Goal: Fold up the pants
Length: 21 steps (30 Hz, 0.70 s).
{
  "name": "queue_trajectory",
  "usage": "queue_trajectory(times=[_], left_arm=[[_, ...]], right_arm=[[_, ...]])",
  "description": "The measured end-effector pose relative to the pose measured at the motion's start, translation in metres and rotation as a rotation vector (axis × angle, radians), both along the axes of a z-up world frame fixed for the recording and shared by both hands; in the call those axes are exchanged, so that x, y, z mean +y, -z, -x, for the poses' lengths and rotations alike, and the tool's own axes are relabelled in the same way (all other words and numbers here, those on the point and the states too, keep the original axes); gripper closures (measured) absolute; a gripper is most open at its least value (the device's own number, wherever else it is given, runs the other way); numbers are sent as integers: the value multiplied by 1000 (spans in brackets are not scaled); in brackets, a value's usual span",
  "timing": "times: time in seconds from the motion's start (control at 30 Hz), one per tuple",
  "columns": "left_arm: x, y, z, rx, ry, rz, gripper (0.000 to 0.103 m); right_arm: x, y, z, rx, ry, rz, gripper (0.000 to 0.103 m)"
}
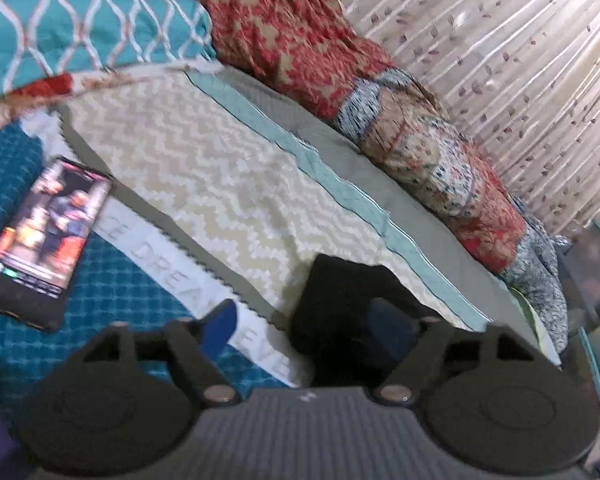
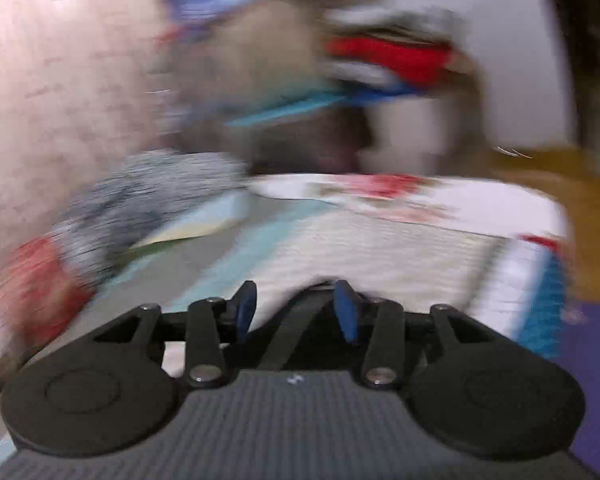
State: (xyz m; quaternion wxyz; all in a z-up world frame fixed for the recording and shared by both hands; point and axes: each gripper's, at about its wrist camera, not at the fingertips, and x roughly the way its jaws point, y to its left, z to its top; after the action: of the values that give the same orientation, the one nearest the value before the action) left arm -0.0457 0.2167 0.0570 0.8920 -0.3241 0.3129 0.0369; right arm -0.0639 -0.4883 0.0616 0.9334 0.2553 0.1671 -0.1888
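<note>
Two grippers are seen parted, the left gripper [image 1: 304, 330] wide, the right gripper [image 2: 296, 310] narrower, nothing gripped. "DREA" is read on a white band [image 1: 168, 264] beside black pants [image 1: 340, 292].

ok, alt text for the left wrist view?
The left claw is open over a bed, a dark garment between its blue pads, not gripped. A phone with a lit screen lies to its left, and a red patterned blanket is bunched beside a curtain.

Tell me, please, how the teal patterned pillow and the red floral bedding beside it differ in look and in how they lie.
The teal pillow carries a white wavy lattice; the red bedding has tan floral patches. The teal pillow lies smooth and plump, while the red bedding is crumpled in a long heap running along the curtain. Both rest at the far side of the bed.
</note>
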Motion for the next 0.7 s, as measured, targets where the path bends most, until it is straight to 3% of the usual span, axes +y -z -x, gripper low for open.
queue_trajectory(times=[0.1,0.27,0.37,0.43,0.53,0.57,0.6,0.63,0.67,0.7], left_arm=[[-10,11,-15,38,29,22,14],[-17,25,-18,49,54,85,15],[-13,22,-2,33,52,40,15],[-2,20,12,24,33,38,17],[12,19,27,20,15,45,18],[14,19,30,23,17,42,18],[15,20,30,27,21,39,18],[14,22,30,32,26,40,18],[13,24,28,35,36,51,18],[12,27,25,36,50,69,18]], right_arm=[[81,-3,-37,29,-407,-2,49],[271,-5,-74,53,-1053,179,45],[357,-4,-90,20,-1308,253,34],[407,-1,-104,0,-1436,300,20],[461,8,-117,1,-1541,415,17],[482,18,-123,45,-1549,475,20],[494,29,-138,91,-1555,518,40],[499,33,-141,123,-1542,538,80],[495,31,-150,144,-1501,471,84],[481,22,-163,158,-1470,305,85]])
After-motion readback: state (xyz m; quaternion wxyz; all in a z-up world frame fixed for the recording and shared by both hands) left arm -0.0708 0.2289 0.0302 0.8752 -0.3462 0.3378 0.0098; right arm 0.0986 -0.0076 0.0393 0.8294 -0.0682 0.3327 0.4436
